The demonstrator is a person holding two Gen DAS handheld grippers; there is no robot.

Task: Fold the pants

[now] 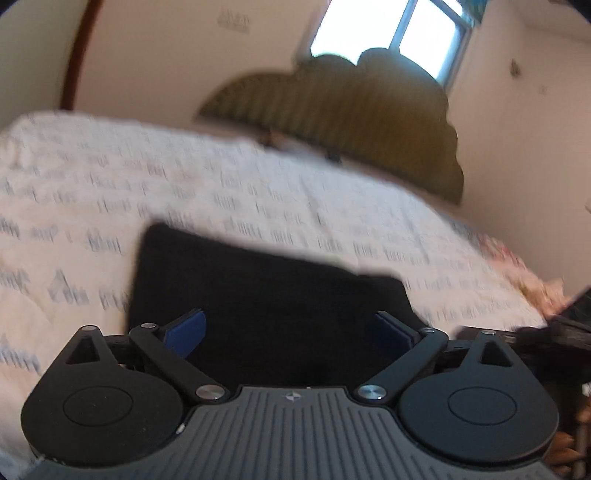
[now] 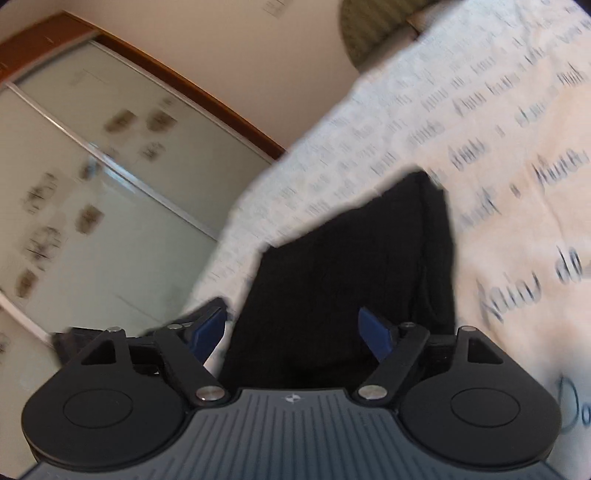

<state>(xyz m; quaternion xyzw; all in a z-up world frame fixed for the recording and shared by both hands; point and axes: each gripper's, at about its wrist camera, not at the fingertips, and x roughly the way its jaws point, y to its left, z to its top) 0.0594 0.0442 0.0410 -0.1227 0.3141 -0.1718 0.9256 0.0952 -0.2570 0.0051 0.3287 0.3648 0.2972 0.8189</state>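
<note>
The black pants [image 1: 258,291] lie folded into a compact rectangle on a white bedspread [image 1: 110,177] with grey writing. My left gripper [image 1: 288,332] is open, its blue pads apart just above the near edge of the pants, holding nothing. In the right wrist view the same folded pants [image 2: 351,266] stretch away from my right gripper [image 2: 295,332], which is open and empty over their near end. Both views are motion blurred.
A green padded headboard [image 1: 351,122] stands behind the bed under a window [image 1: 391,33]. Frosted sliding wardrobe doors [image 2: 92,184] with a brown frame are left of the bed. The other gripper's dark body [image 1: 546,328] shows at the right edge.
</note>
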